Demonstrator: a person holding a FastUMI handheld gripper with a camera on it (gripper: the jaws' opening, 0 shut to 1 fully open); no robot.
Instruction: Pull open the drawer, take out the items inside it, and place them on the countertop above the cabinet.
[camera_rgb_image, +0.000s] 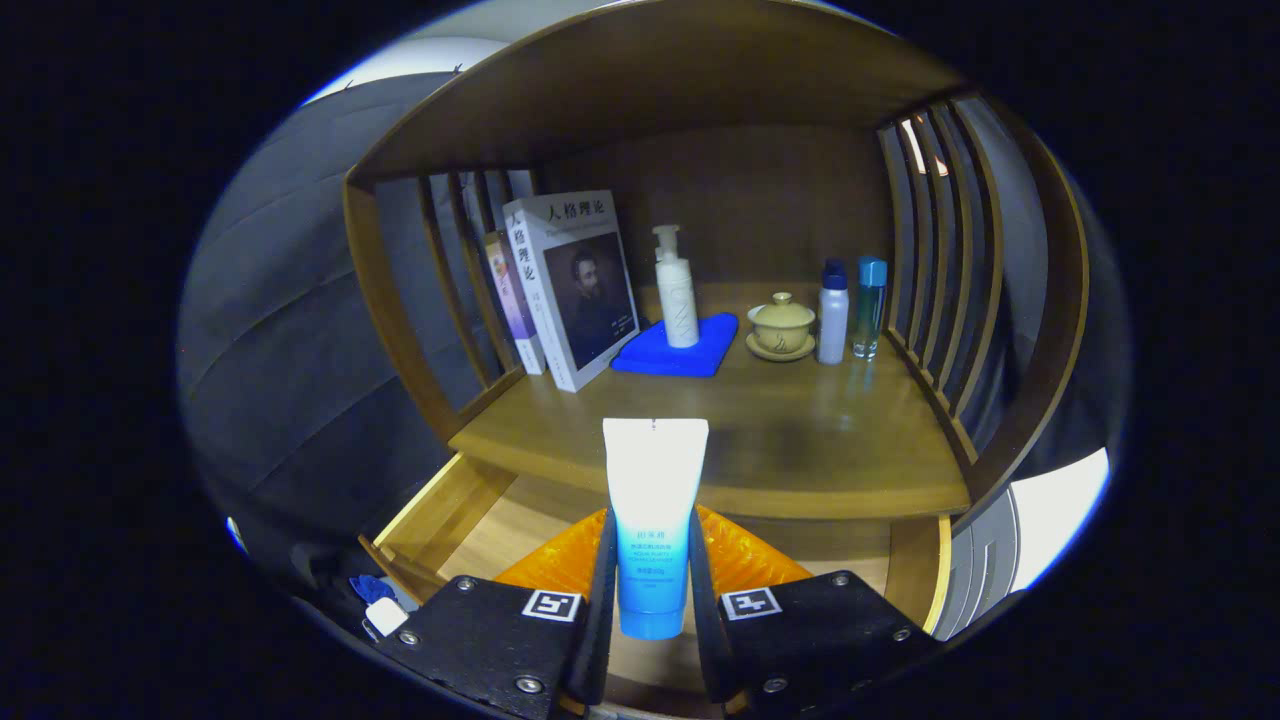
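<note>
Gripper (652, 590) is closed down to tube width, both fingers pressed on the sides of a white-and-blue squeeze tube (652, 520). Tube stands upright between the fingers, cap end down, flat crimped end up. It sits above the open drawer (440, 510), its top edge level with the front lip of the countertop (800, 440).

Drawer is pulled out below the countertop, light wood inside. An orange ridged item (745, 560) lies in it just behind the tube, partly hidden by the fingers; can't tell what it is.

On the countertop, all beyond the tube:
- blue folded cloth (700, 355) straight back from the tube, white pump bottle (676, 290) standing on it
- left of the cloth, a white book with a portrait cover (575, 285), upright and leaning on a thinner book (512, 300) against the slatted side rail (450, 290)
- right of the cloth, a tan lidded tea bowl on its saucer (781, 328)
- just right of that, a white bottle with a dark blue cap (833, 315), touching or nearly touching a clear blue-capped bottle (870, 305), near the right slatted rail (940, 270)

Wooden shelf roof (650, 80) arches over all of it.
</note>
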